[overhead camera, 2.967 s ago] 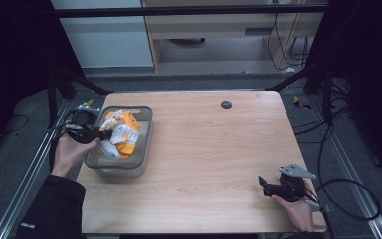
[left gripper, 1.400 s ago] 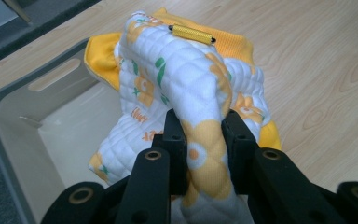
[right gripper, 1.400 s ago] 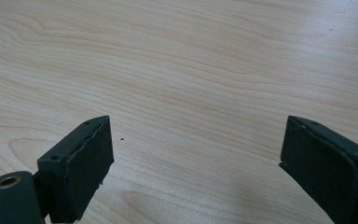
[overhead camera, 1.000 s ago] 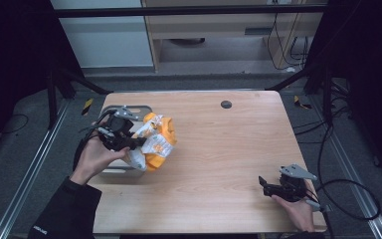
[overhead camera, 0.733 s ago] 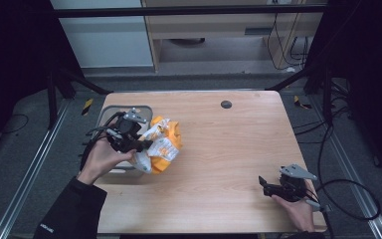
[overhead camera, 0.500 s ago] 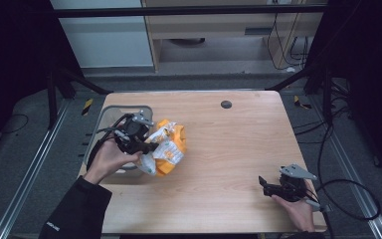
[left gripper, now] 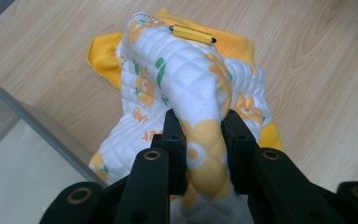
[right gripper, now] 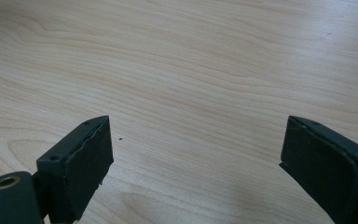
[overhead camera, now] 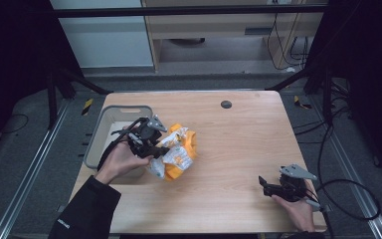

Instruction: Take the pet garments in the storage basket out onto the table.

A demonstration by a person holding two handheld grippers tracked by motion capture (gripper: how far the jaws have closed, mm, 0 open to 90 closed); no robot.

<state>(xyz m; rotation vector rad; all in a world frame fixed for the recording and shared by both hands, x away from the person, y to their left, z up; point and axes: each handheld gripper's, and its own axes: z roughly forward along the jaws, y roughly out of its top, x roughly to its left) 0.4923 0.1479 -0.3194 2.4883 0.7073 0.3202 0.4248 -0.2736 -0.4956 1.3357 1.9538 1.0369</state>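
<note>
left gripper [left gripper: 200, 140] first, working outward from its fingers [left gripper: 173, 135]: they're pinched tight on a bunched fold of a quilted baby garment [left gripper: 186, 88], white with orange flowers and an orange lining. the fold comes up right between the two fingers, and the rest of the cloth humps up just past the tips and spills down onto the table [left gripper: 307, 60] beyond. there's a little yellow ribbed bit [left gripper: 192, 34] sitting on the far crest of the hump, maybe a toggle or a clip, can't really tell. off to the side of the fingers, close by, is the rim of the grey bin [left gripper: 32, 121]; the garment hangs outside it, over the wood.

from the high view the garment [overhead camera: 178, 152] sits just past the left gripper [overhead camera: 151, 142], with the bin [overhead camera: 110, 130] behind that hand.

handling-wise i'd say it's light and totally floppy, padded so it squishes in the grip and won't slip easily. no breakage worry, but it'll droop and drag wherever it isn't held. a thick fold like this one is a decent hold; for spreading it flat you'd want an edge or a corner instead.

right gripper [right gripper: 193, 158] is parked with its fingers [right gripper: 81, 158] wide apart, nothing between them, bare wood under and ahead. the garment is well away from it.
</note>
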